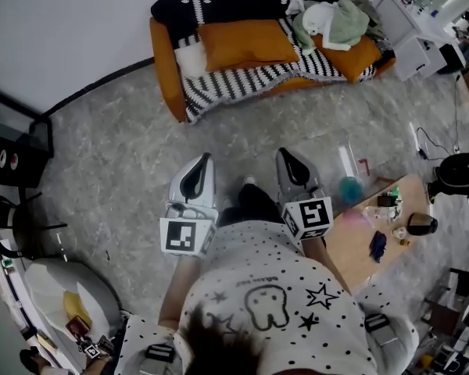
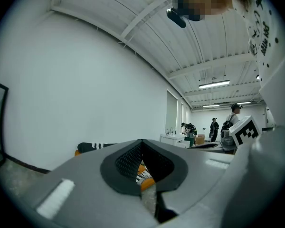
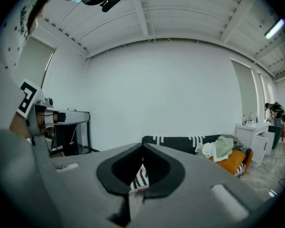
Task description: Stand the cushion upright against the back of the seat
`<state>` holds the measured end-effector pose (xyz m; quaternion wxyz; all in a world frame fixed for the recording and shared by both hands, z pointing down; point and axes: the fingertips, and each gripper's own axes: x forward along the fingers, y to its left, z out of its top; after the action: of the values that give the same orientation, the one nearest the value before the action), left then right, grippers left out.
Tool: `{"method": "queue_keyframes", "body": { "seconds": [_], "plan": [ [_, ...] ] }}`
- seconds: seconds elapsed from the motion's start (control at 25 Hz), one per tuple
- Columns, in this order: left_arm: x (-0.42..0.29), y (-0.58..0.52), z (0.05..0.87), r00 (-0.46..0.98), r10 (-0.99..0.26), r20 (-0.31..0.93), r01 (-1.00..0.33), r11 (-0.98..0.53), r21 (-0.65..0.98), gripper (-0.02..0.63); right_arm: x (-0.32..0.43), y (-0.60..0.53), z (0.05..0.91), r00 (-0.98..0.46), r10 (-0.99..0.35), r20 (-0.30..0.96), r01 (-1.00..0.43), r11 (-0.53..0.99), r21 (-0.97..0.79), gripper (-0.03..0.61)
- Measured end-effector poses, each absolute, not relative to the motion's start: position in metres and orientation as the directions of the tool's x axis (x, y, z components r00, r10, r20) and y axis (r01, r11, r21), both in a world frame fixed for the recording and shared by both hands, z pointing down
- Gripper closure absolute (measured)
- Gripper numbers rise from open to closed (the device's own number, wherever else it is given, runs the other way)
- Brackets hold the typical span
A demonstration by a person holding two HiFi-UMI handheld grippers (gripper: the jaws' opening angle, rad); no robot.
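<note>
Left tool [image 1: 203,162] and right tool [image 1: 288,158] are both closed on nothing, held out in front of me. The orange cushion [image 1: 246,44] lies flat on the sofa [image 1: 166,69] seat, well apart across the floor. Risk: if I reach it with jaws closed I'd shove it rather than grip it, or snag the striped throw [image 1: 242,80] underneath.

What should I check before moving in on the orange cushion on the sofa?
1. Orange cushion located: ok, lying flat on the sofa seat.
2. Cushion upright against the sofa back: not ok.
3. Left tool ready to grasp: not ok, jaws together, empty.
4. Right tool ready to grasp: not ok, jaws together, empty.
5. Tools at the sofa: not ok, both apart from it, over the floor.
6. Clothes pile off the cushion: cannot tell, it lies at the cushion's right edge.
</note>
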<state>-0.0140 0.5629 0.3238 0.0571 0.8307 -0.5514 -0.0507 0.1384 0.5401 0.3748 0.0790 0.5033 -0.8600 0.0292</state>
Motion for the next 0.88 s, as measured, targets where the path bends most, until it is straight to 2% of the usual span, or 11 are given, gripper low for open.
{"method": "queue_keyframes", "body": {
  "seconds": [0.88],
  "plan": [
    [0.005,0.441,0.325,0.322,-0.947,-0.004,-0.939,-0.320,0.124,0.615,0.150,0.398,0.383,-0.575,-0.798,0.180,-0.813,0.583,-0.009,0.577]
  ]
}}
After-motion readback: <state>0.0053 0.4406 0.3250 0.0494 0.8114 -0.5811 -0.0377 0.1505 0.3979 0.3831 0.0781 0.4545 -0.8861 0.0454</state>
